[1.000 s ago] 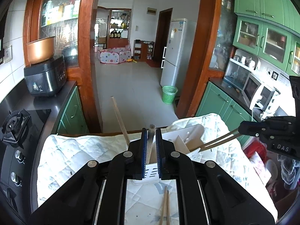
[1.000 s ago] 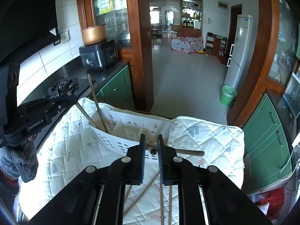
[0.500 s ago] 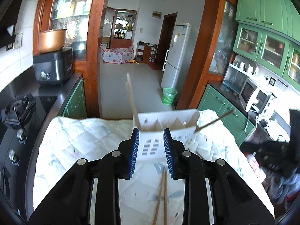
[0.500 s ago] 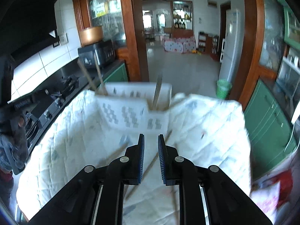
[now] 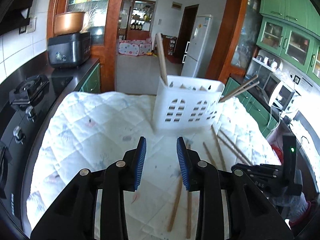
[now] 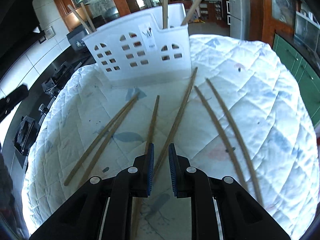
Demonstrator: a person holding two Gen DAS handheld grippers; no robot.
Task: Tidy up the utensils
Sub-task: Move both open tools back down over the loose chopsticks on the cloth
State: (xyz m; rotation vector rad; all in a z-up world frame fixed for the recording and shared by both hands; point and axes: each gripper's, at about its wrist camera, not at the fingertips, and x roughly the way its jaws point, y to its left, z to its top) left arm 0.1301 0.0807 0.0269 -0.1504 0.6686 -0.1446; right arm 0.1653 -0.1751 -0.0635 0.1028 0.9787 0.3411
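A white slotted utensil holder [image 5: 188, 104] stands on the quilted white cloth [image 5: 96, 120] with several wooden chopsticks upright in it; it also shows in the right wrist view [image 6: 140, 54]. Several loose chopsticks [image 6: 174, 120] lie on the cloth in front of it. My left gripper [image 5: 161, 160] is open and empty, above the cloth short of the holder. My right gripper [image 6: 161, 160] is low over the loose chopsticks, jaws slightly apart, with one chopstick [image 6: 153, 120] running under its left finger and another between the jaws; nothing is gripped.
A black stove [image 5: 26, 92] and rice cooker [image 5: 68, 52] line the counter on the left. Green cabinets [image 5: 288, 36] and a microwave [image 5: 280, 94] are on the right. The right gripper's body [image 5: 266, 176] sits at the cloth's right edge.
Both grippers let go of chopsticks into the holder, opened, and pulled back. The right gripper dropped low over the loose chopsticks on the cloth.
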